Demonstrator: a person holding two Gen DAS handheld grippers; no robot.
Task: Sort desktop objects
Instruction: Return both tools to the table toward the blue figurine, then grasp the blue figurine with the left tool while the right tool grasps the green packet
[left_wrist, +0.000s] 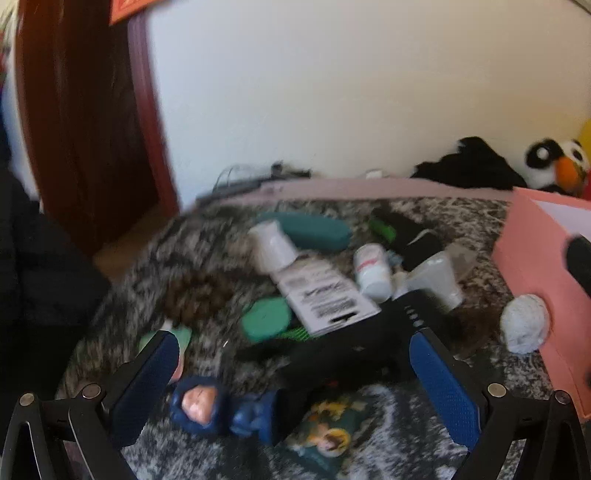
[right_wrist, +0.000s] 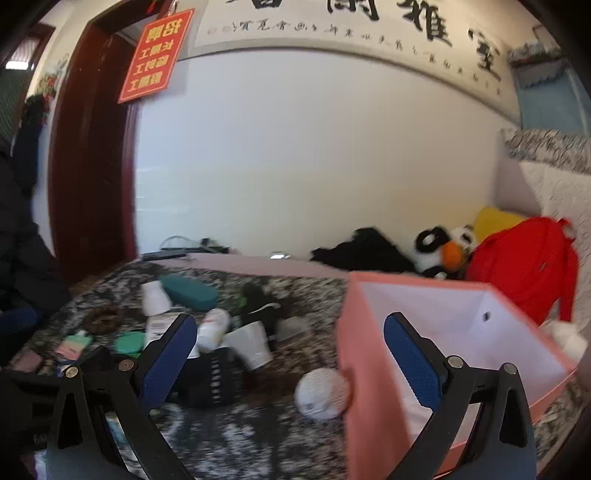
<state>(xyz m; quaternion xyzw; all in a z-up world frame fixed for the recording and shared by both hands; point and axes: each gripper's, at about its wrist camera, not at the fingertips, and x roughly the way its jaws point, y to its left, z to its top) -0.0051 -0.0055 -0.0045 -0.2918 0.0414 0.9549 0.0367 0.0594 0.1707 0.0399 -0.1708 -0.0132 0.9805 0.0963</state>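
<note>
left hand-held gripper (left_wrist: 291, 384): wide open, empty
right hand-held gripper (right_wrist: 290, 363): wide open, empty
pink box (right_wrist: 369, 369): one, open-topped
white ball (right_wrist: 321, 394): one, touching box

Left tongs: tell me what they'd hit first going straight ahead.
Probably the black object lying between the open left tongs, just beyond the blue figurine. Blur makes depth uncertain.

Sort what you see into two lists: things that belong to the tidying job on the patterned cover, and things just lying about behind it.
Belongs to the job:
pink box
teal case
white ball
white bottle
blue figure
green round lid
left gripper, open
right gripper, open

Just lying about:
plush penguin
red backpack
black cloth
red sign
</note>
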